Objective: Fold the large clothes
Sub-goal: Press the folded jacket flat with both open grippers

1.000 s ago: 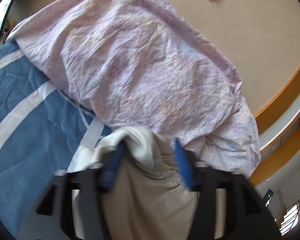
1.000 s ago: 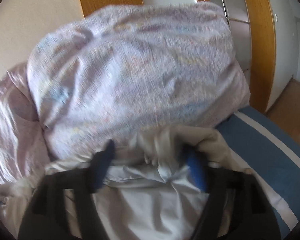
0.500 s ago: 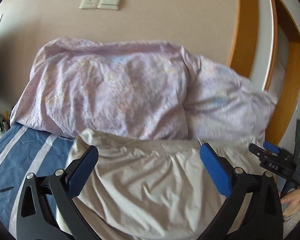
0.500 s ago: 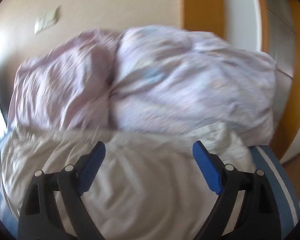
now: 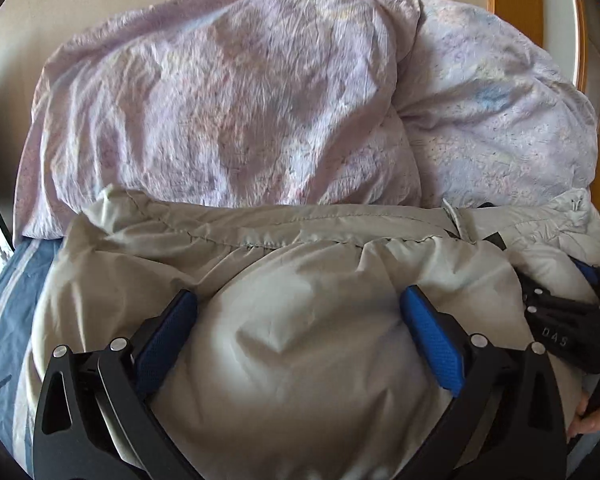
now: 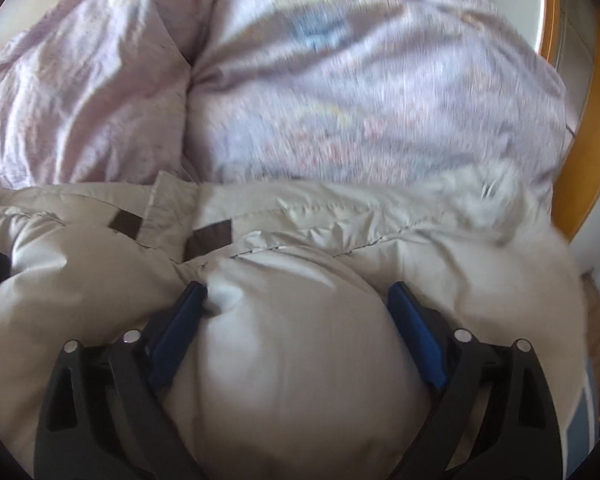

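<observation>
Resting across the bed (image 5: 4, 312), the padded jacket (image 5: 300, 340) lies with its far seam against the two lilac pillows (image 5: 228, 92), just in front of them. A second ago you held bunched fabric in both tongs; half a second ago you had let go, and the jacket lay spread out. Read this as one lay-down step finished and the next fold not yet begun. Your left tongs (image 5: 298, 328) now stand wide open, pressed down so the puffy fabric bulges between the blue pads (image 5: 164, 332) without being clamped. Your right tongs (image 6: 296, 320) stand equally wide, straddling a similar bulge near the brown patches (image 6: 208, 242). Expect the slippery, air-filled shell to spring back; flatten it before taking a new hold.
</observation>
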